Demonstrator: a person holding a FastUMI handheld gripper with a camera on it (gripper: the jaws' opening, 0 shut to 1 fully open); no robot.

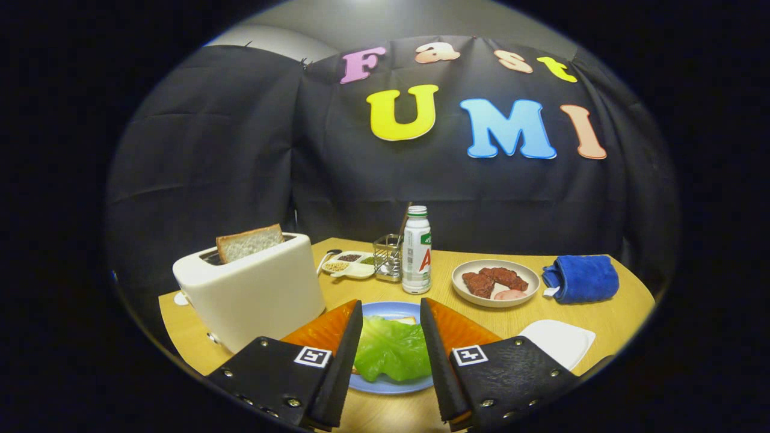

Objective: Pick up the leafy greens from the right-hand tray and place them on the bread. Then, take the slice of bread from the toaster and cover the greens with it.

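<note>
A green leaf lies on a slice of bread, of which only a back edge peeks out, on a blue plate. My gripper hovers over the plate, open, one finger on each side of the leaf and neither touching it. To the left of the plate stands a white toaster with a slice of bread sticking up out of its slot. A white tray sits to the right of my fingers with nothing on its visible part.
Beyond the plate stand a white bottle, a wire holder and a small dish of seeds. A round plate with pieces of meat and a rolled blue cloth lie farther right on the wooden table.
</note>
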